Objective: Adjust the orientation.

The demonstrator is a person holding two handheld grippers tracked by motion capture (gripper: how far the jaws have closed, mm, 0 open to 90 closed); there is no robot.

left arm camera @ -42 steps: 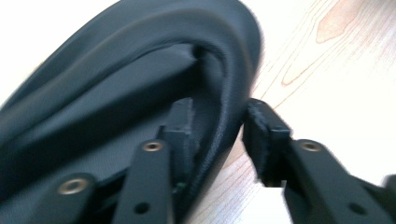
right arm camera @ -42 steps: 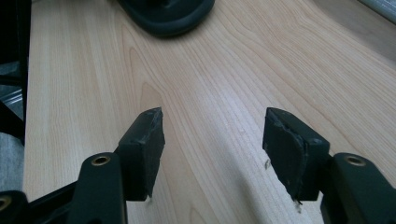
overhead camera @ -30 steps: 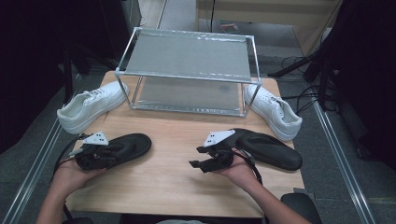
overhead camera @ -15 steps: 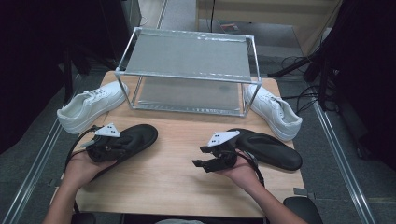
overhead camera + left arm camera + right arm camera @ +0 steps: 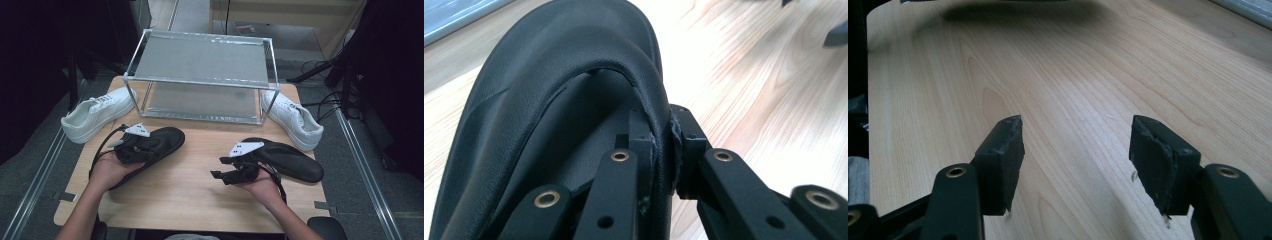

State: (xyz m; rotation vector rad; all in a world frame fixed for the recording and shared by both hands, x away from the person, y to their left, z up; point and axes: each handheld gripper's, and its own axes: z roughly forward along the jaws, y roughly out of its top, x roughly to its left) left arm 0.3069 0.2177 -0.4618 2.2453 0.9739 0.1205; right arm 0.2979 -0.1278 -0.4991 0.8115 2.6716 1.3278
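On the counter's [image 5: 190, 190] left side, your left gripper [image 5: 131, 148] was clamped on the heel rim of the black slipper [image 5: 162, 141], jaws having just closed further. Thin, soft leather-like rim: it could've slipped or folded if you lifted fast. Right gripper [image 5: 220, 168] sat released, nothing between its pads, beside the other black slipper [image 5: 290, 159]. Smooth wood; white sneakers [image 5: 95, 117] flanked a metal rack [image 5: 200, 82].

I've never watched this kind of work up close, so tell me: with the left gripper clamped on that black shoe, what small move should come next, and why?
Probably carry the black shoe toward the metal rack. The left gripper is shut on the shoe's collar, one jaw inside and one outside, so the grip looks secure. The rack's lower shelf looks free straight ahead. The right gripper is open over bare table, holding nothing.
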